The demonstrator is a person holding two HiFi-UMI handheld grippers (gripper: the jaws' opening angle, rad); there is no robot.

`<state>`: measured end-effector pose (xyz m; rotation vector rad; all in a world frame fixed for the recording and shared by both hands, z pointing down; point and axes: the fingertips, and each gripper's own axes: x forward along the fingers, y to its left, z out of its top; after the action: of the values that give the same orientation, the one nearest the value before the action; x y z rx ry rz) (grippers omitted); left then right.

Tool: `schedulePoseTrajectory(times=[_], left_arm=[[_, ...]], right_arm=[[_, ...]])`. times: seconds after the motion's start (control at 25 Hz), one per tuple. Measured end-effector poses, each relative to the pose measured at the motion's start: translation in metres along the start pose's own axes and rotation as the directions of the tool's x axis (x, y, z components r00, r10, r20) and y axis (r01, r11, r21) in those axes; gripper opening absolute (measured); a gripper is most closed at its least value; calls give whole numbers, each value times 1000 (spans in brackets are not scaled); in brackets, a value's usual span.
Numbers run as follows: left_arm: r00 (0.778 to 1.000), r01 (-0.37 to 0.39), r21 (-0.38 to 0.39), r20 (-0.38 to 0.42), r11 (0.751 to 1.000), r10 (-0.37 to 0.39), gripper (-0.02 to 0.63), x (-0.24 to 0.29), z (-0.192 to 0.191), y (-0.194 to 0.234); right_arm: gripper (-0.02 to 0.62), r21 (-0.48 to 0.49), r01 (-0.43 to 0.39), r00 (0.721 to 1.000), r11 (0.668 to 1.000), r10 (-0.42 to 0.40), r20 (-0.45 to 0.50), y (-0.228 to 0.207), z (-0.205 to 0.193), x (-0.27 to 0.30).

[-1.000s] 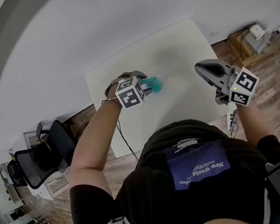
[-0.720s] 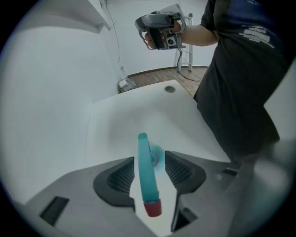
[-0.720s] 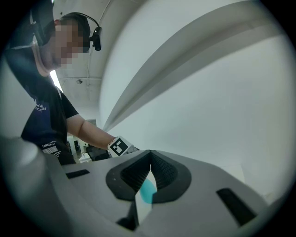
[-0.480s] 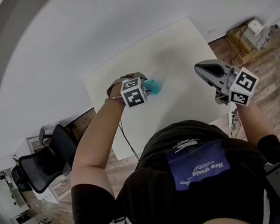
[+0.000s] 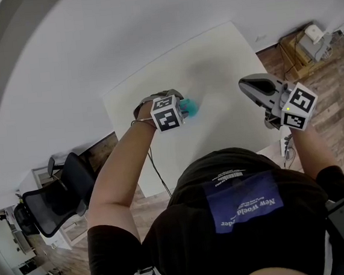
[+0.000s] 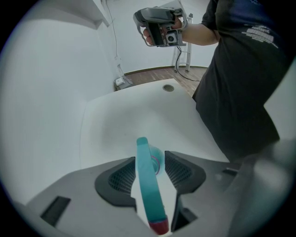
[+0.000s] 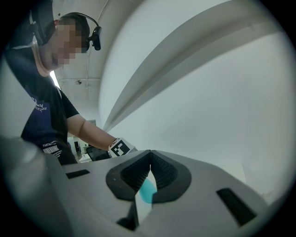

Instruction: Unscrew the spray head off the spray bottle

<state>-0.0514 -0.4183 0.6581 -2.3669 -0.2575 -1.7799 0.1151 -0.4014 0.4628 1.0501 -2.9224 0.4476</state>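
A teal spray head (image 5: 188,107) with a red tip (image 6: 158,227) sits between my left gripper's pads over the white table (image 5: 213,57). My left gripper (image 5: 180,106) points steeply down and is shut on the spray head (image 6: 147,185); its round neck (image 6: 156,159) fills the gap between the pads. The bottle body below is hidden. My right gripper (image 5: 244,84) hangs in the air at the table's right side, roughly level, shut and empty. In the right gripper view its pads (image 7: 138,173) touch, and the teal head (image 7: 147,190) shows far off beneath them.
A black office chair (image 5: 51,200) stands on the wooden floor at the left. A box with gear (image 5: 299,49) and a power strip (image 5: 284,144) lie to the right of the table. The table has a round cable hole (image 6: 168,87).
My left gripper has shifted and turned slightly to the right with the spray head in it. The right gripper has stayed where it was.
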Motion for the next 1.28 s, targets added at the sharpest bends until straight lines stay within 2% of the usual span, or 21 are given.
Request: schedulePoseTrajectory(times=[0.2, 0.68, 0.76, 0.8, 0.96, 1.12, 1.28], left_arm=[[1000, 8, 19, -28, 1000, -8, 195, 3, -3, -1], [1000, 15, -1, -18, 1000, -15, 195, 4, -3, 2], [1000, 17, 8, -19, 1000, -17, 192, 6, -1, 2], [1000, 17, 15, -19, 1000, -16, 166, 6, -1, 1], [1000, 9, 26, -8, 1000, -9, 159, 2, -2, 0], [998, -17, -35, 68, 999, 19, 155, -10, 3, 4], [980, -36, -130, 188, 991, 61, 155, -29, 11, 5]], right_arm=[[-9, -5, -4, 1000, 1000, 4, 3, 2, 2, 0], [-9, -7, -2, 1000, 1000, 2, 2, 1, 2, 1], [-9, -7, -2, 1000, 1000, 2, 2, 0, 1, 1], [-9, -7, -3, 1000, 1000, 3, 2, 0, 1, 1], [-9, -11, -3, 1000, 1000, 3, 1, 2, 4, 2], [-9, -10, -7, 1000, 1000, 7, -5, 2, 3, 2], [-9, -10, -17, 1000, 1000, 16, -9, 2, 3, 2]])
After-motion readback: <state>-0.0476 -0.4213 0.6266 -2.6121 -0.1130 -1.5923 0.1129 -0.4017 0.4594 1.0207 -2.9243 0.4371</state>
